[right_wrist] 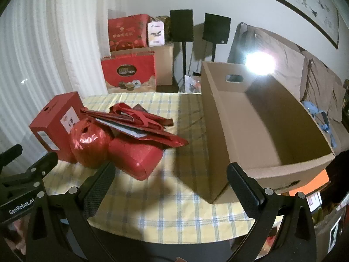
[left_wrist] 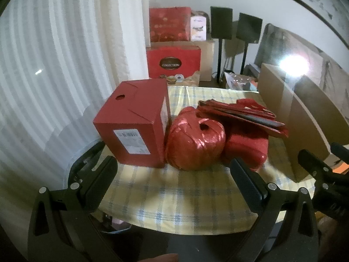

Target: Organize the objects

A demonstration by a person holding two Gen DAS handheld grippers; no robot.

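Both grippers hang over the near edge of a table w/ a yellow plaid cloth [right_wrist: 174, 207], tilted down, nothing between the fingers.

L gripper [left_wrist: 174, 181]: jaws wide, empty. Straight ahead at 12 o'clock sits the red pile. Red box [left_wrist: 133, 128] at 11 o'clock, upright, white label facing the cam, touching the ribbon ball [left_wrist: 195, 144] on its R side. Ball leans against a red packet [left_wrist: 246, 148] at 1 o'clock; folded red bags [left_wrist: 242, 114] lie on top of the packet. Carton [left_wrist: 290, 118] wall at 2–3 o'clock. R tool's frame shows at 3 o'clock edge.

R gripper [right_wrist: 172, 181]: jaws wide, empty. Open brown carton [right_wrist: 218, 131] at 1–2 o'clock, inside looks bare, handle slot in far wall. Red pile at 10–11 o'clock: box [right_wrist: 52, 128], ball [right_wrist: 90, 145], packet [right_wrist: 136, 156], bags [right_wrist: 139, 122] across the top. Pile and carton apart, cloth strip between them.

Bkgd at 12 o'clock: red gift boxes [right_wrist: 128, 69], two speakers [right_wrist: 182, 25] on stands.
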